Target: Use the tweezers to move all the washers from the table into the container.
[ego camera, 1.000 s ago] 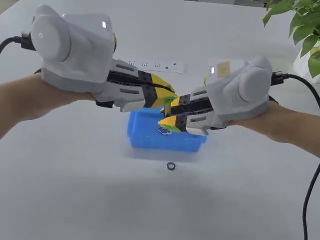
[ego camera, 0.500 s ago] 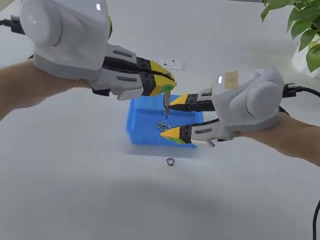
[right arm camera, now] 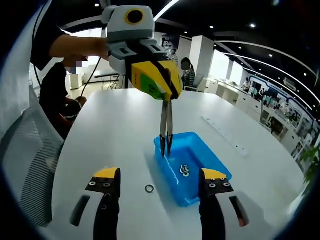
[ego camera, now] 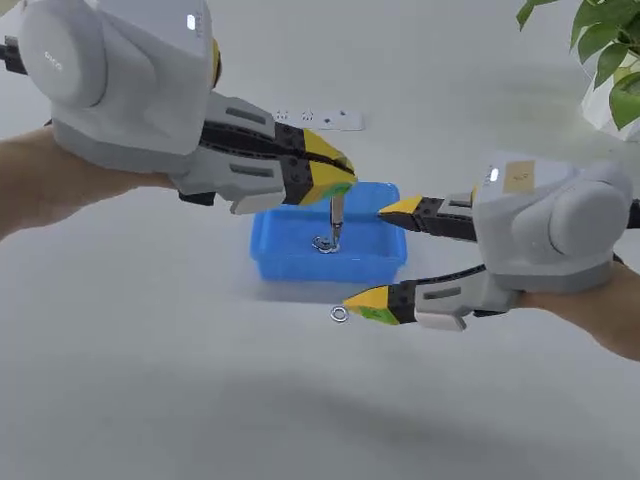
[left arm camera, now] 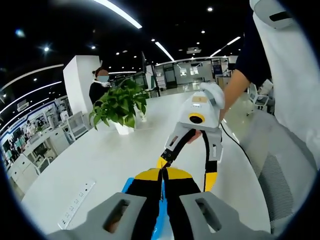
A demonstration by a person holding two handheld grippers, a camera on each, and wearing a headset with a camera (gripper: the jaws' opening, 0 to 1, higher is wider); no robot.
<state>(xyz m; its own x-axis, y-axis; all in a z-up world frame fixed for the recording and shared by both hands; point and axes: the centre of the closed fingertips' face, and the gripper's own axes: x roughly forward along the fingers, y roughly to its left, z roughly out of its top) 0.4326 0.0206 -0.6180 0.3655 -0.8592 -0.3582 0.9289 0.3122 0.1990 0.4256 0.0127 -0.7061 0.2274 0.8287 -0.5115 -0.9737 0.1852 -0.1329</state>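
Observation:
My left gripper (ego camera: 343,186) is shut on metal tweezers (ego camera: 334,222), which hang point down over the blue container (ego camera: 380,255). Their tips sit just above the few washers (ego camera: 325,245) lying inside. In the right gripper view the tweezers (right arm camera: 166,127) reach into the container (right arm camera: 200,167) near its left end, beside the washers (right arm camera: 185,171). One washer (ego camera: 340,314) lies on the table in front of the container, also the washer (right arm camera: 149,188) seen ahead of my right jaws. My right gripper (ego camera: 368,253) stands open and holds nothing, to the right of the container.
A white power strip (ego camera: 320,120) lies behind the container. A potted plant (ego camera: 600,50) stands at the far right corner. The white table (ego camera: 150,380) stretches bare toward me. People (right arm camera: 60,95) are at the table's far side.
My right gripper has opened and drawn back right and toward me, away from the left jaws. The left gripper now holds the tweezers alone, over the container.

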